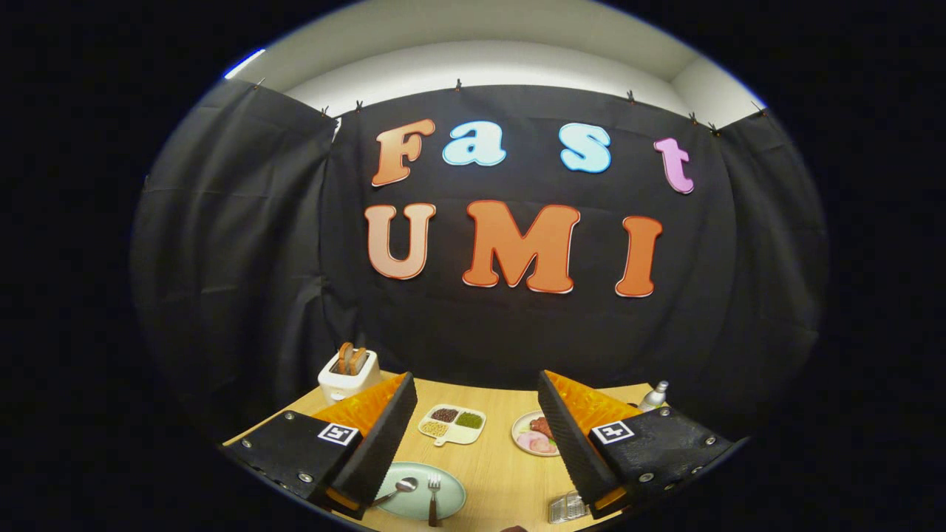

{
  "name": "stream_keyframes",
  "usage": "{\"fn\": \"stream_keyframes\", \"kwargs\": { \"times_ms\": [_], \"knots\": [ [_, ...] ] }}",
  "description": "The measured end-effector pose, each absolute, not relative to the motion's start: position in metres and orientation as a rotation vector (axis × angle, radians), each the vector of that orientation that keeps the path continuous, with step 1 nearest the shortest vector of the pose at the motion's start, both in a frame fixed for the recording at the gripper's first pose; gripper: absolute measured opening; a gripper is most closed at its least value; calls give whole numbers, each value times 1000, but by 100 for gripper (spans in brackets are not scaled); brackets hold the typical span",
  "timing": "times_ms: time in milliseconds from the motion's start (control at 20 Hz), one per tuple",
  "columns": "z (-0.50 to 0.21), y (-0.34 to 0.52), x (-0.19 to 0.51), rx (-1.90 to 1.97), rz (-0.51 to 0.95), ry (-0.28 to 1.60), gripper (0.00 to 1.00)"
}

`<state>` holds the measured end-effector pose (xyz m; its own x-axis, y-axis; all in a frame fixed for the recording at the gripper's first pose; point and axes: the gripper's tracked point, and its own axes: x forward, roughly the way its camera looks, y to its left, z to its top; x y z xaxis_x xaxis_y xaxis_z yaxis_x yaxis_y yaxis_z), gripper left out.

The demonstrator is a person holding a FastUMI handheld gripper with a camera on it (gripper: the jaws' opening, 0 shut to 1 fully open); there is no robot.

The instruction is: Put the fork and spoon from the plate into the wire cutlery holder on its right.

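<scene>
From my seat the left finger (373,443) of the tongs covers the plate's (451,491) near-left rim and the spoon's (395,489) handle end. Right of the plate, the wire cutlery holder (567,507) is cut off; the fork's (433,501) handle end too.

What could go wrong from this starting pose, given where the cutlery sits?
The tool is open and high above the table, holding nothing. The spoon and fork lie close together on the green plate, so closing on one may nudge the other. Both lie flat, so the fingers could scrape or shift the plate. The wire cutlery holder is partly hidden beside the right finger, so an approach could bump it.
</scene>
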<state>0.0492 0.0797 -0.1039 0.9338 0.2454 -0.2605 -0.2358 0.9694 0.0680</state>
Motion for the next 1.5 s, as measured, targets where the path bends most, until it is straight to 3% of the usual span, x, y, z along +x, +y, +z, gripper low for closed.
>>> {"fn": "stream_keyframes", "kwargs": {
  "times_ms": [650, 850, 1500],
  "knots": [
    [-300, 144, 14, -18, 441, 945, 96],
    [-343, 148, -8, -60, 460, 1131, 90],
    [-430, 143, -41, -217, 442, 1423, 70]
  ]
}}
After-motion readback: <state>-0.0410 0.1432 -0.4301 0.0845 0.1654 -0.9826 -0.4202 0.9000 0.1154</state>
